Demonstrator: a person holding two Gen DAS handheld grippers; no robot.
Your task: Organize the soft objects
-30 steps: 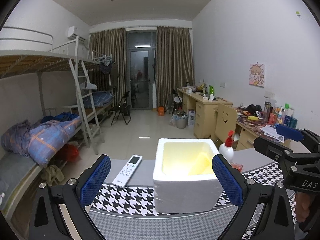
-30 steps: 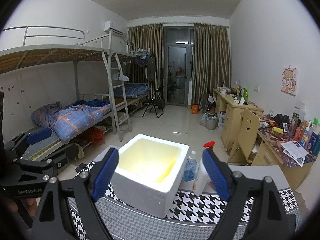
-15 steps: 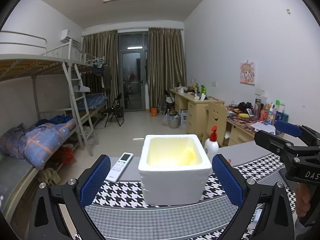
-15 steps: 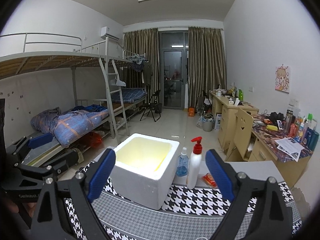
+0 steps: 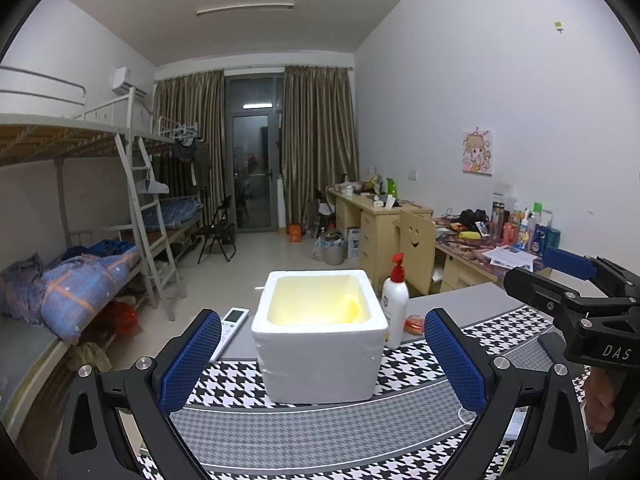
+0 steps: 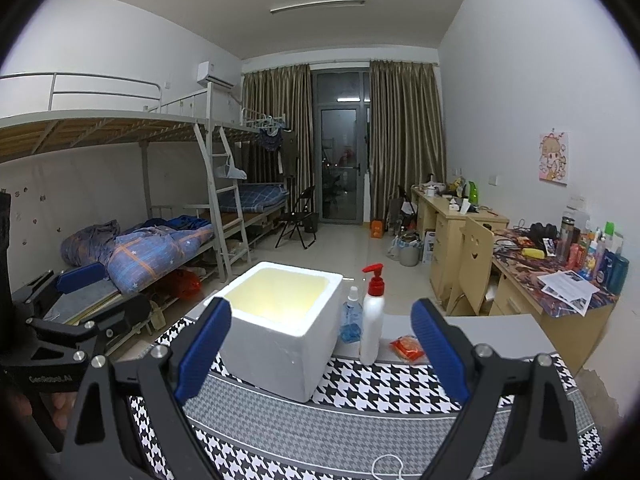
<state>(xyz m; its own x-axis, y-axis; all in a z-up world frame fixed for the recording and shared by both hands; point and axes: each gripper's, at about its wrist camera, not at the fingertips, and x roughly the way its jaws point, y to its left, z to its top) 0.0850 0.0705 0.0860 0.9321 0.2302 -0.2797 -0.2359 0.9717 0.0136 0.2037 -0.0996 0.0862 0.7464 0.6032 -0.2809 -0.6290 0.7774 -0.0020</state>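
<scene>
Fingers of the left gripper (image 5: pixel 320 354) are spread wide and released, with nothing between the blue pads (image 5: pixel 190 358). Fingers of the right gripper (image 6: pixel 322 346) are likewise parted and empty.

Below and between both finger pairs lies a houndstooth cloth (image 5: pixel 316 432) with grey bands, covering the table (image 5: pixel 472 300). A thin white cord (image 6: pixel 386 466) rests on the cloth near the right gripper's base.

Ahead of the left fingers, centred between them, stands an open white foam box (image 5: pixel 320 352) on the cloth. Its interior is yellowish; a pale yellow item (image 5: pixel 352 308), possibly soft, sits against the inner wall on the right-finger side, but the view is too dim to identify it. In the right wrist view the box (image 6: pixel 280 324) stands ahead of the left finger.

Just beside the box, toward the right finger in the left view, stands a white pump bottle (image 5: pixel 395 308) with a red head. A small blue bottle (image 6: pixel 352 316) stands between it and the box. An orange packet (image 6: pixel 407 349) lies flat beyond the right finger's tip. A remote (image 5: pixel 231 326) lies beyond the left finger, beside the box.

Farther off are a bunk bed (image 5: pixel 92 272) and desks (image 5: pixel 376 216).
</scene>
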